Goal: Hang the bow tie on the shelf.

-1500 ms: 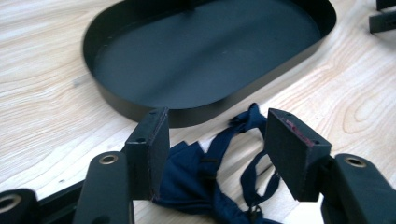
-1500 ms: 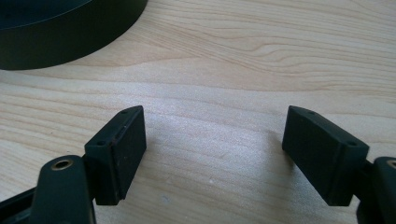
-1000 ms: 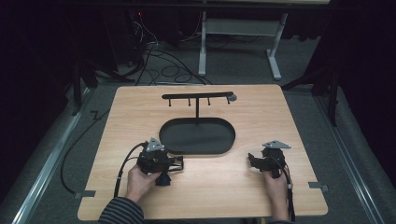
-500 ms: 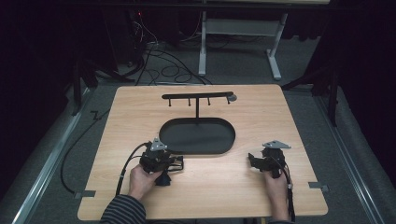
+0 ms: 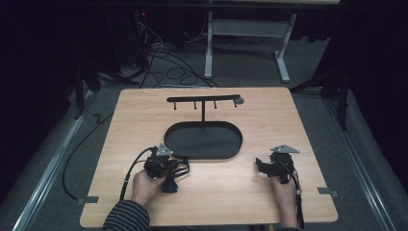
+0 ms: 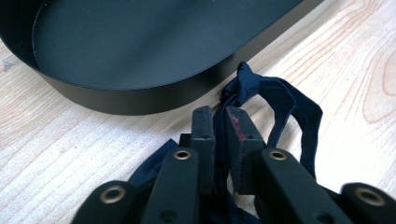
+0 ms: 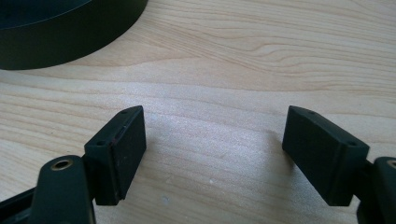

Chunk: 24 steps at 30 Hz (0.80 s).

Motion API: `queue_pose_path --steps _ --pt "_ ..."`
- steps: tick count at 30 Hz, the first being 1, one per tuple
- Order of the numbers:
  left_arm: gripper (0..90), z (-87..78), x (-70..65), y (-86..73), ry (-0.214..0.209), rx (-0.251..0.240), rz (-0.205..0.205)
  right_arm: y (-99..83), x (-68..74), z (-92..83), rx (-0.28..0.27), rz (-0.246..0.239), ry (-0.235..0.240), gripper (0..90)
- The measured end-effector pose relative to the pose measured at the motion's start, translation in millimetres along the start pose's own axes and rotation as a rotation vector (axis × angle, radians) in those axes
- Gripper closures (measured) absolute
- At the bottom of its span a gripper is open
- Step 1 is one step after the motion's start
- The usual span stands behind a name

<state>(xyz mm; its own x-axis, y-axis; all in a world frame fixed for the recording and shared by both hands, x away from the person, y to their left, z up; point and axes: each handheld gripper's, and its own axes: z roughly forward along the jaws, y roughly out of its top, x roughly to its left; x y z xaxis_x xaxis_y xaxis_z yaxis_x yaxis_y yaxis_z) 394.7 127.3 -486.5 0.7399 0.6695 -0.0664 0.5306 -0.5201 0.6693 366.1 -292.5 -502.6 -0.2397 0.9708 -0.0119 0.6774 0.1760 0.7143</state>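
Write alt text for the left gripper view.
Two black fingers of the left gripper pinch a dark blue fabric strap on a pale wooden table, just beside the wall of a black oval tray.

The person's left hand (image 5: 144,183) comes in from the bottom edge with a striped sleeve (image 5: 124,217) on the forearm, and it holds the left gripper (image 6: 220,122) low over the table, pointing forward and a little to the right. Its jaws have just been closing and now they pinch a thin dark strap (image 6: 280,100) between the pads. The right hand (image 5: 285,192) holds the right gripper (image 7: 212,149) low over the table too, pointing to the left, and its jaws stand wide apart with nothing between them.
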Motion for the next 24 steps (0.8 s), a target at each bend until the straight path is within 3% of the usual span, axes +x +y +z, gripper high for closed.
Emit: queue_pose_path --steps 13,21,24 --pt "87.0 -14.7 -8.2 1.3 -0.005 -0.025 0.034 0.0 0.0 0.0 0.0 0.0 0.0 22.7" --pt "87.0 -30.1 -8.6 2.4 -0.009 -0.066 0.021 0.0 0.0 0.0 0.0 0.0 0.0 22.7" --pt "87.0 -39.3 -6.9 2.6 -0.012 -0.101 0.001 0.0 0.0 0.0 0.0 0.0 0.0 22.8"
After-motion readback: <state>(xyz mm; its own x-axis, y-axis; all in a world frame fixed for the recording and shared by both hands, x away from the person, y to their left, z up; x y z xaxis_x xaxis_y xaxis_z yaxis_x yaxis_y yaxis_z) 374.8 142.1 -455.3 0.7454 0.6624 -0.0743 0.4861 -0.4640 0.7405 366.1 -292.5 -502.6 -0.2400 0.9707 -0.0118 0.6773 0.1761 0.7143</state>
